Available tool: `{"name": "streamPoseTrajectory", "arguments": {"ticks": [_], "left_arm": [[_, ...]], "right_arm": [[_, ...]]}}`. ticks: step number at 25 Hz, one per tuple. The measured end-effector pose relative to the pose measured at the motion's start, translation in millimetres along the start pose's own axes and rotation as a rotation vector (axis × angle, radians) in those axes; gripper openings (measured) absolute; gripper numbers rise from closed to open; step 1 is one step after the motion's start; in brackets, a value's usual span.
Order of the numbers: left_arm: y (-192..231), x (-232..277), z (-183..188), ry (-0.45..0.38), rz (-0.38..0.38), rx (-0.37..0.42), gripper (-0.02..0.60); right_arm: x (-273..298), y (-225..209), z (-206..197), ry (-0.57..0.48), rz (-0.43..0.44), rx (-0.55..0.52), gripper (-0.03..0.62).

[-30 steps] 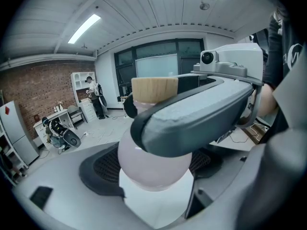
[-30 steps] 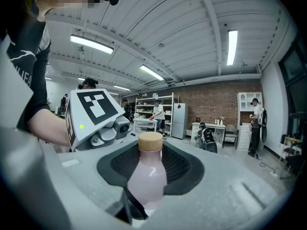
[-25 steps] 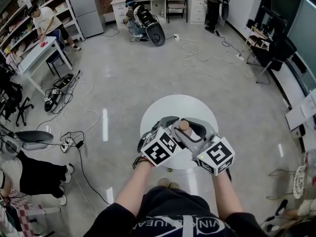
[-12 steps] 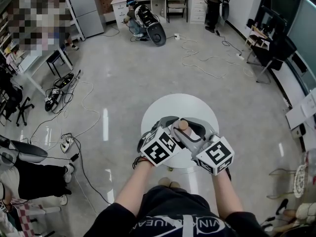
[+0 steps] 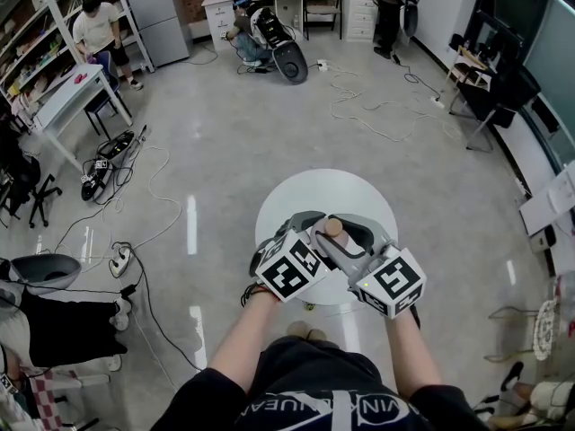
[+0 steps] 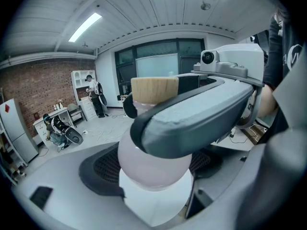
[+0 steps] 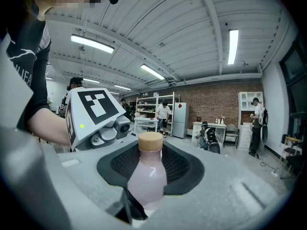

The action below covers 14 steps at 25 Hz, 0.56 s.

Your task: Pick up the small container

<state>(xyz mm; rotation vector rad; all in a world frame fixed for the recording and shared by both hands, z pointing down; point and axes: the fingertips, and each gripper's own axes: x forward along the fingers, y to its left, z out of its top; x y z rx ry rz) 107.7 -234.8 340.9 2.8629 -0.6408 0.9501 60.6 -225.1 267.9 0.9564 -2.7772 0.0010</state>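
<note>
The small container (image 7: 147, 176) is a pale pink bottle with a round wooden cap (image 5: 334, 227). It stands upright between the cupped grey jaws of both grippers, over the near part of the round white table (image 5: 314, 191). My right gripper (image 5: 346, 233) has its jaws wide around the bottle, and one jaw lies across the bottle's shoulder in the left gripper view. My left gripper (image 5: 310, 227) is pushed in from the left, with a black mesh pad (image 6: 98, 169) right behind the container (image 6: 153, 164). Whether the left jaws press on it is hidden.
Cables trail over the grey floor (image 5: 269, 124) beyond the table. A person (image 5: 99, 30) stands at a white desk at the far left. Another person crouches by a cabinet (image 5: 252, 3) at the back. Chairs and desks line the right side.
Both grippers and the bottle have kept still. Only people in the background have shifted.
</note>
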Motion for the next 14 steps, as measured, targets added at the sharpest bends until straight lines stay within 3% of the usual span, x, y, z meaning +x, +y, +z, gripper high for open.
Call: {"name": "streamPoseTrajectory", "arguments": {"ticks": [14], "left_arm": [[-6,10,-4,0.015,-0.015,-0.006,0.385]], "right_arm": [[-5,-4,-11,0.013,-0.006,0.016,0.144]]}}
